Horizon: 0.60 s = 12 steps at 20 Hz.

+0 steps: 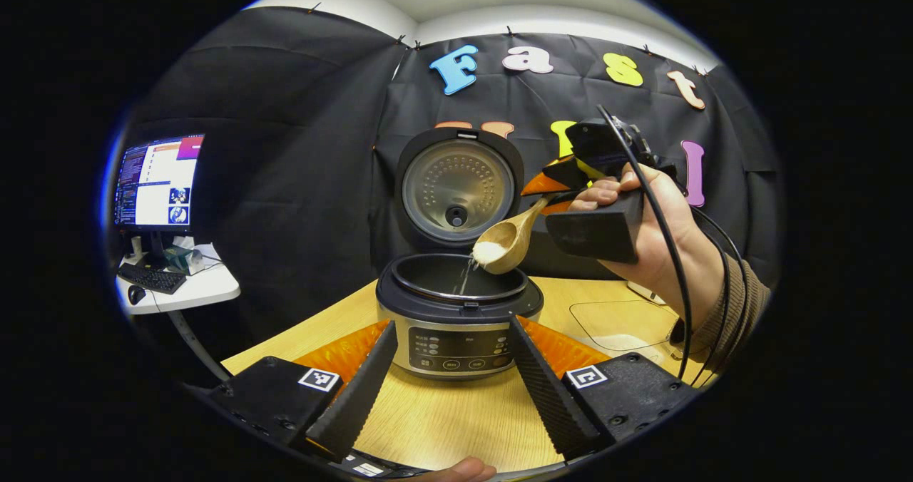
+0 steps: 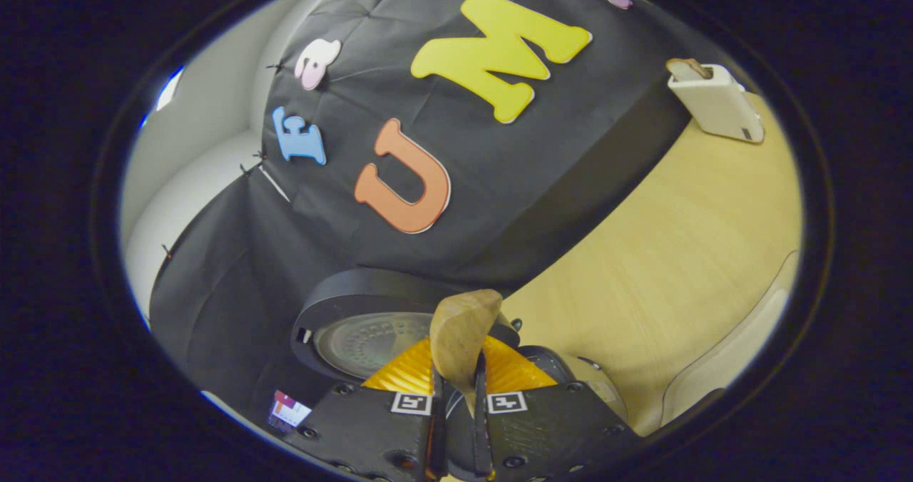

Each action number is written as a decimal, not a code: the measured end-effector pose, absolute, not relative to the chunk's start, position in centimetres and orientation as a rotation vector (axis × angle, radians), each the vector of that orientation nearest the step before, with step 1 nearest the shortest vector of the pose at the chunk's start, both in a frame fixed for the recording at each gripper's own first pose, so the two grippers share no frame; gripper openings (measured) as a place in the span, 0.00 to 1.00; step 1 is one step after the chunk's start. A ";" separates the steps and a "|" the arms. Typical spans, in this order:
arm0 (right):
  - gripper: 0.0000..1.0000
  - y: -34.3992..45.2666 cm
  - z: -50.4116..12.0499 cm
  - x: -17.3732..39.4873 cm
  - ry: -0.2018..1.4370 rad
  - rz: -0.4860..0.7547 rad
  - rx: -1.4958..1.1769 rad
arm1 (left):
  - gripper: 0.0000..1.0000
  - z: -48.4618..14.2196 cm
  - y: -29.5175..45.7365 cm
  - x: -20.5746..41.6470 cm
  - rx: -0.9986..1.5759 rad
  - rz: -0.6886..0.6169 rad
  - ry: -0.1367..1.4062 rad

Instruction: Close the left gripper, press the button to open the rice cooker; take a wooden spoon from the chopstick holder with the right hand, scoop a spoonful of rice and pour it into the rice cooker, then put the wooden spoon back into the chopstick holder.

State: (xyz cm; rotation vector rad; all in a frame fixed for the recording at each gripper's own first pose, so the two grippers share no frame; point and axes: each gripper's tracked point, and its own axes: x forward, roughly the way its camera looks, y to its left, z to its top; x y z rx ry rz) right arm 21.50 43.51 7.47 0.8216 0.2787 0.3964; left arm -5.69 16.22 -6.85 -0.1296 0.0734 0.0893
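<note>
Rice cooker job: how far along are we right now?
Done: the round black rice cooker stands open, lid up. In hand: the right tool, shut on the light wooden spoon, tips it, white rice streaming into the pot. Left: return the spoon to the white chopstick holder.

A pale wooden desk (image 1: pixel 442 414) carries the open cooker (image 1: pixel 458 318) near its middle. A clear tray (image 1: pixel 622 319) lies to one side, and a white holder (image 2: pixel 715 100) stands at the back by the wall.
</note>
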 end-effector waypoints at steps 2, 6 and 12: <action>0.15 44.6 8.8 21.4 0.243 0.398 0.773 | 0.95 -6.9 16.1 -5.7 -0.131 0.090 0.075; 0.13 46.0 8.9 21.3 0.221 0.414 0.664 | 0.99 -7.1 16.0 -5.9 -0.128 0.091 0.078; 0.13 47.1 8.0 21.9 0.214 0.444 0.526 | 0.99 -7.8 16.0 -6.0 -0.120 0.105 0.096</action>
